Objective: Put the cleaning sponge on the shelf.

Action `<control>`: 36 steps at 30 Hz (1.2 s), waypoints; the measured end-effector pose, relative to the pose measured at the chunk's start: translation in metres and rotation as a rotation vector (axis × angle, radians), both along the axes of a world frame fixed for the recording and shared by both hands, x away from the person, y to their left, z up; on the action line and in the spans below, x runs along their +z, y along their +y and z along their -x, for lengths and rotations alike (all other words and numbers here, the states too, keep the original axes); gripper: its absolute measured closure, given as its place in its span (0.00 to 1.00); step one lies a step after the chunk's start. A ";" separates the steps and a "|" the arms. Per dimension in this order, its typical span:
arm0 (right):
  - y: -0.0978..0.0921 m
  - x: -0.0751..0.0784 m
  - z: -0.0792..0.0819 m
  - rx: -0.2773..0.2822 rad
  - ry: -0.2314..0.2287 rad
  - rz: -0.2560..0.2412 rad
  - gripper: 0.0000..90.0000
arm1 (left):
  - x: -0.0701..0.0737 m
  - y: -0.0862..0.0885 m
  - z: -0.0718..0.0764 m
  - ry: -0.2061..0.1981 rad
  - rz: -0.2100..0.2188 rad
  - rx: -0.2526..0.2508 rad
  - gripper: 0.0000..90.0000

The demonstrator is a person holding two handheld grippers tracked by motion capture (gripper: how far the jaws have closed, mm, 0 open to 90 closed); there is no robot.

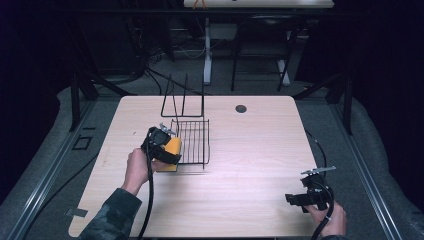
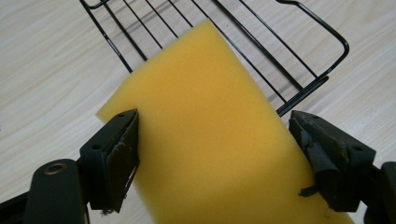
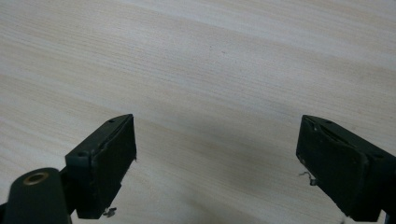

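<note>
The left gripper [image 2: 212,154], held in the person's left hand [image 1: 137,167] toward the left side of the desk [image 1: 250,150], pinches a yellow sponge [image 2: 205,135] between its two jaws, the block reaching up over the near edge of a black wire rack [image 1: 192,140] that lies flat near the middle of the desk with its tall end rising toward the far edge. The right gripper [image 3: 217,163] is by the near right corner in the right hand [image 1: 332,220], jaws spread wide over bare wood with nothing between them.
</note>
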State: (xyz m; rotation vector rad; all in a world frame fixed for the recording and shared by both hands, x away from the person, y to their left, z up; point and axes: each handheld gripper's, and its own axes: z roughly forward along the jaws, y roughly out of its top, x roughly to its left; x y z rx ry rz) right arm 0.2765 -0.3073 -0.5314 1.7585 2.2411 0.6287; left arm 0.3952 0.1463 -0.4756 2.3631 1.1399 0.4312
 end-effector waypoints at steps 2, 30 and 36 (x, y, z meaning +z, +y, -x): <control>0.000 0.000 0.000 0.000 0.000 0.000 0.13 | 0.000 -0.002 -0.001 -0.005 -0.005 -0.004 0.22; 0.000 -0.001 0.000 0.011 -0.006 0.001 0.13 | -0.010 -0.037 -0.022 -0.051 0.006 0.004 0.22; 0.000 -0.001 0.000 0.012 -0.004 0.000 0.13 | -0.015 -0.039 -0.026 -0.054 0.009 0.019 0.22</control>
